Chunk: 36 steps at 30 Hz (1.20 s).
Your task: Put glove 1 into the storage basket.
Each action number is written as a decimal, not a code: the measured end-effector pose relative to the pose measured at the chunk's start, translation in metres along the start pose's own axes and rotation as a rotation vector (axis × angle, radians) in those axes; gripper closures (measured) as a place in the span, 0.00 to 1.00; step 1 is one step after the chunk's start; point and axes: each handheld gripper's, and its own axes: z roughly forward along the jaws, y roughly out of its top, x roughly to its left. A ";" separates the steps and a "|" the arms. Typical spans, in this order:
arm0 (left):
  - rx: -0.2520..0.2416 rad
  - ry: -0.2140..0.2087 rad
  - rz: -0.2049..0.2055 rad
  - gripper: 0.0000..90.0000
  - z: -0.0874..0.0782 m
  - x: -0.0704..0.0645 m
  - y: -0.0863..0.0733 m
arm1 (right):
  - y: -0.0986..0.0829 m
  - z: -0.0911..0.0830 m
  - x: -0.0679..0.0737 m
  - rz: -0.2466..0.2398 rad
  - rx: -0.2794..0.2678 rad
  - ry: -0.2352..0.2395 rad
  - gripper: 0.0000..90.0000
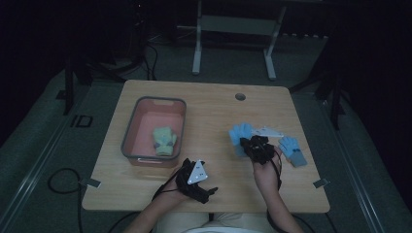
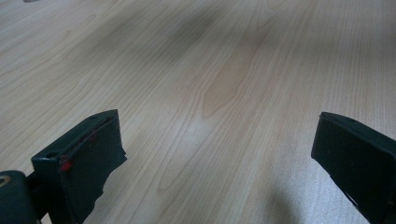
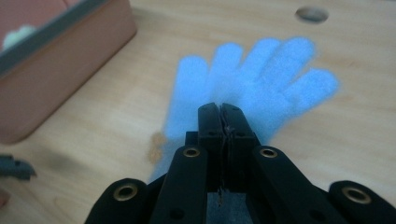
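A light blue glove [image 1: 239, 133] [image 3: 261, 88] lies flat on the wooden table [image 1: 214, 111], fingers spread and pointing away. My right gripper [image 1: 256, 144] [image 3: 222, 109] hovers over its palm with the jaws pressed together and no fabric showing between them. Whether the tips touch the glove I cannot tell. A second blue glove [image 1: 292, 151] with a grey cuff lies just right of that hand. My left gripper [image 1: 206, 193] [image 2: 215, 154] rests near the front edge, jaws wide apart over bare wood.
A pink bin with a grey rim [image 1: 128, 141] [image 3: 70, 70] stands at the left and holds a folded green glove pair [image 1: 164, 141]. A round hole [image 1: 240, 96] [image 3: 312, 14] is at the table's far side. Metal clips [image 1: 319, 183] sit on the front corners.
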 end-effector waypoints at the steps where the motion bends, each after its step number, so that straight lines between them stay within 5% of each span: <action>1: 0.005 0.005 0.005 0.02 0.000 0.000 0.000 | -0.004 0.003 0.001 -0.011 0.013 -0.006 0.98; 14: 0.005 0.011 0.000 0.02 0.001 0.001 -0.001 | -0.025 0.039 -0.010 -0.015 0.091 0.000 0.98; 36: 0.012 0.005 0.006 0.02 0.001 0.001 -0.001 | -0.040 0.065 -0.018 0.036 0.118 -0.006 0.96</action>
